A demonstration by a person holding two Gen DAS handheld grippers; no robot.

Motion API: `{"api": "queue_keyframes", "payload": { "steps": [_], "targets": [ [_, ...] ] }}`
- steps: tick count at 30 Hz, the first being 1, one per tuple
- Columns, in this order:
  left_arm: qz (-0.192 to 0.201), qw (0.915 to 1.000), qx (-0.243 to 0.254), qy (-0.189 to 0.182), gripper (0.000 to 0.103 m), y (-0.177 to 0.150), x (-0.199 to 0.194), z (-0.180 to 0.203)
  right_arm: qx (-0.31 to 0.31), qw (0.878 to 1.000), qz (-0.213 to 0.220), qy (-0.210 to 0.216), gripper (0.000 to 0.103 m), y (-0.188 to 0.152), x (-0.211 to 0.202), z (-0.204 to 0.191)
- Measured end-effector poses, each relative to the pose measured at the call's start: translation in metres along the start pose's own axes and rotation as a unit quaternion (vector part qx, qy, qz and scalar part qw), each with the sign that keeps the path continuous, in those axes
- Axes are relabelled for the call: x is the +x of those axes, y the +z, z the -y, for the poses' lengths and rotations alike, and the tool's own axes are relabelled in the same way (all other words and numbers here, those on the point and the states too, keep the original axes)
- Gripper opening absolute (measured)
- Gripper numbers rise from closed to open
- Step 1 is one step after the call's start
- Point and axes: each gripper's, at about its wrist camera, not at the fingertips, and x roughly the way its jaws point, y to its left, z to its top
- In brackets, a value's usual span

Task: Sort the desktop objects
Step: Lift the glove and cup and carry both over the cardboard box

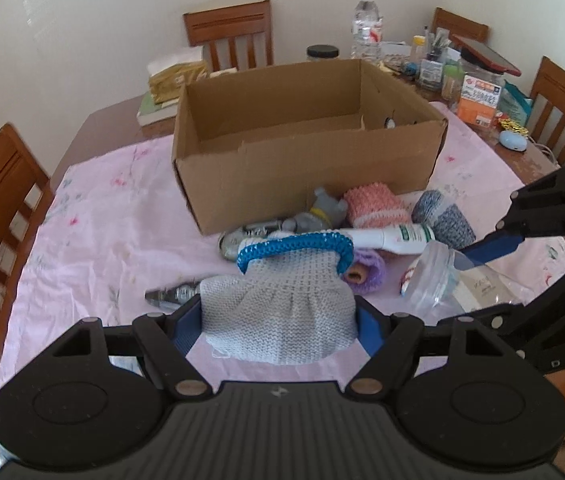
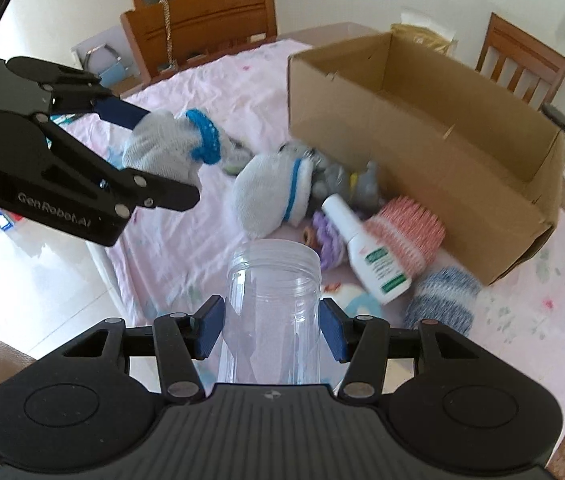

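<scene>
My left gripper [image 1: 278, 316] is shut on a grey knitted glove with a blue cuff [image 1: 278, 304], held above the pink cloth; it also shows in the right wrist view [image 2: 170, 148]. My right gripper [image 2: 272, 322] is shut on a clear plastic jar [image 2: 272, 304], its open mouth pointing forward; the jar also shows in the left wrist view [image 1: 432, 276]. An open cardboard box [image 1: 306, 136] stands behind a pile: a white bottle [image 1: 394, 236], a pink knitted piece [image 1: 374, 204], a blue-grey knitted piece [image 1: 446, 216], a grey plush toy [image 1: 322, 212], a purple piece [image 1: 366, 268].
A pink cloth [image 1: 102, 232] covers the wooden table. Wooden chairs [image 1: 230, 36] stand around it. A water bottle [image 1: 366, 28], jars and clutter [image 1: 478, 96] fill the far right. A second grey glove [image 2: 270, 196] lies by the pile. Pliers [image 1: 170, 296] lie near the left gripper.
</scene>
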Motion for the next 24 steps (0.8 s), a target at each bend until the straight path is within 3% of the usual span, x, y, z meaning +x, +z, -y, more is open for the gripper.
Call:
{"api": "queue_keyframes", "payload": {
  "steps": [14, 24],
  "targets": [
    [0.043, 0.995, 0.07, -0.057, 0.076, 0.053, -0.001, -0.023, 0.059, 0.995, 0.043, -0.074, 0.058, 0.054, -0.025, 0.023],
    [0.068, 0.9952, 0.05, -0.051, 0.076, 0.089, 0.008, -0.028, 0.054, 0.99, 0.076, -0.108, 0.058, 0.084, -0.039, 0.054]
  ]
}}
